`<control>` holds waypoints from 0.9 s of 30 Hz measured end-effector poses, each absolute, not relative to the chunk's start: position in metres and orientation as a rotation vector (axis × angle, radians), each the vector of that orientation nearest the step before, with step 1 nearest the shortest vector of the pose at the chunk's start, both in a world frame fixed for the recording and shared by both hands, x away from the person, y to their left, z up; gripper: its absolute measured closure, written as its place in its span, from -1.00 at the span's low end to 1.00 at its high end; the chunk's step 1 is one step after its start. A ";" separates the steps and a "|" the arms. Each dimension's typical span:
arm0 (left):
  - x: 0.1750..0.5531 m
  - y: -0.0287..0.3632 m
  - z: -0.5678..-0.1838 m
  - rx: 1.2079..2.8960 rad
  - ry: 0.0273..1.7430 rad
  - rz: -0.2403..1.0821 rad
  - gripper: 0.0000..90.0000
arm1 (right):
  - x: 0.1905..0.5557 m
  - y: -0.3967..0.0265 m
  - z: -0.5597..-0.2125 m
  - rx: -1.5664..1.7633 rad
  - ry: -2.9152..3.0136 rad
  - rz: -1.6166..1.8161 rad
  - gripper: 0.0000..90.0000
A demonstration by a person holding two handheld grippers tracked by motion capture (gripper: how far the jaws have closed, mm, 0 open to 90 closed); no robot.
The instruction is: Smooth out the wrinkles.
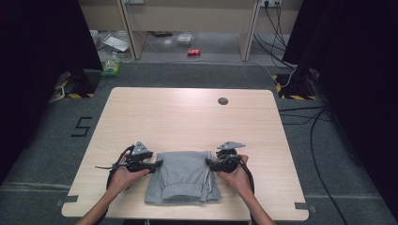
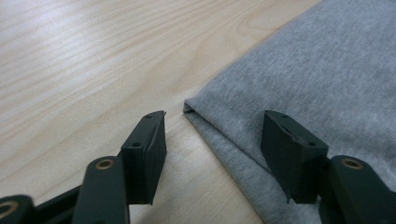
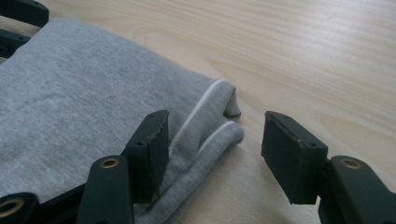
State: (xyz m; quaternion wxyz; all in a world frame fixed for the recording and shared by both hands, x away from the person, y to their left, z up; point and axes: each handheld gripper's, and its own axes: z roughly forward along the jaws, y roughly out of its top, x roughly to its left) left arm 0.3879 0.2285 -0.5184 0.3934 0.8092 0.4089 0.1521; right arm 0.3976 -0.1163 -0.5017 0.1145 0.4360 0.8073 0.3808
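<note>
Centrally, garment: folded grey jersey garment (image 1: 183,177) lying flat near front edge of pale wooden table (image 1: 187,117).
Left gripper (image 2: 212,149): jaws apart, astride folded left edge, not pressing.
Right gripper (image 3: 215,149): jaws apart, astride white-piped right edge.

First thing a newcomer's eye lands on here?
The folded grey garment near the front edge of the pale wooden table, with a hand-held black gripper at each side of it. The left gripper straddles the cloth's far left corner with open jaws; the right gripper is open around the white-striped folds at the right edge. Past the table, a red can stands out on the floor.
</note>
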 end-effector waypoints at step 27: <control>0.402 0.208 -0.519 2.038 1.006 0.390 0.39 | 0.411 -0.118 -0.509 1.355 2.322 1.161 0.41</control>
